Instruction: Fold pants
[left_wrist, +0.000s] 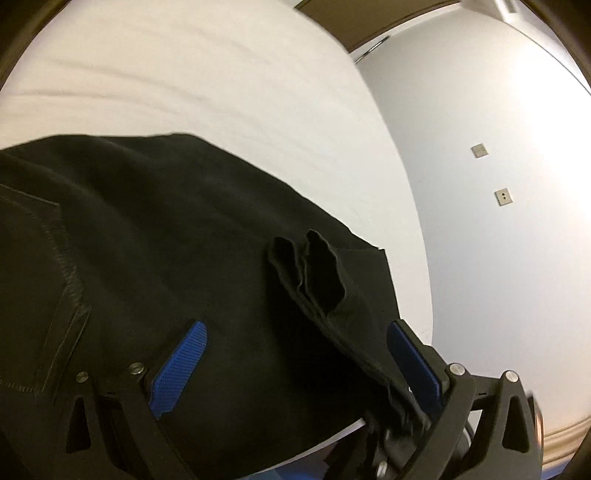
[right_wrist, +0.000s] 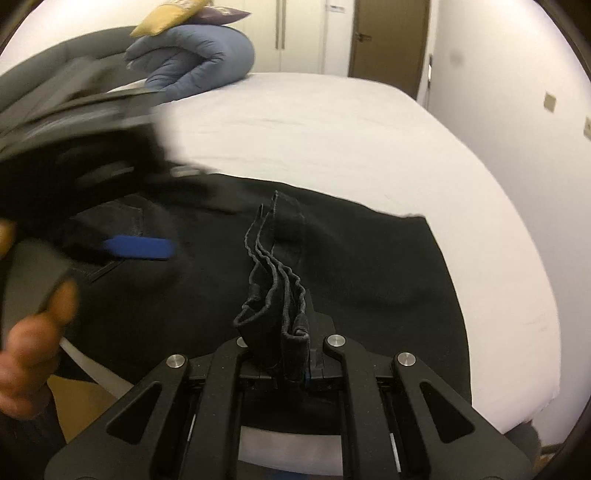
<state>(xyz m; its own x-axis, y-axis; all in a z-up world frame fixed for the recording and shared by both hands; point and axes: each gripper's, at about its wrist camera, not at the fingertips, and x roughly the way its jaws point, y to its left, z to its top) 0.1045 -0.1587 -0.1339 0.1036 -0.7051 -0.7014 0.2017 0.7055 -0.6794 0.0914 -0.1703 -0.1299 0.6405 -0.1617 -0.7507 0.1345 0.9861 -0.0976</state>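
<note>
Black pants (left_wrist: 155, 229) lie spread on the white bed (left_wrist: 207, 70) near its front edge; they also fill the middle of the right wrist view (right_wrist: 369, 266). My left gripper (left_wrist: 295, 354) is open above the pants, its blue pads (left_wrist: 181, 369) wide apart, with nothing clamped between them. My right gripper (right_wrist: 286, 354) is shut on a bunched, layered edge of the pants (right_wrist: 273, 280), which stands up between its fingers. This bunch and the right gripper's tip show in the left wrist view (left_wrist: 314, 269). The left gripper shows blurred at the left of the right wrist view (right_wrist: 140, 249), held by a hand.
A rolled blue duvet (right_wrist: 199, 59) with a yellow pillow (right_wrist: 166, 16) lies at the far side of the bed. A white wall (left_wrist: 498, 184) runs along the bed's right side. A brown door (right_wrist: 388, 40) and wardrobes stand beyond. The bed's front edge (right_wrist: 291, 446) is just below the grippers.
</note>
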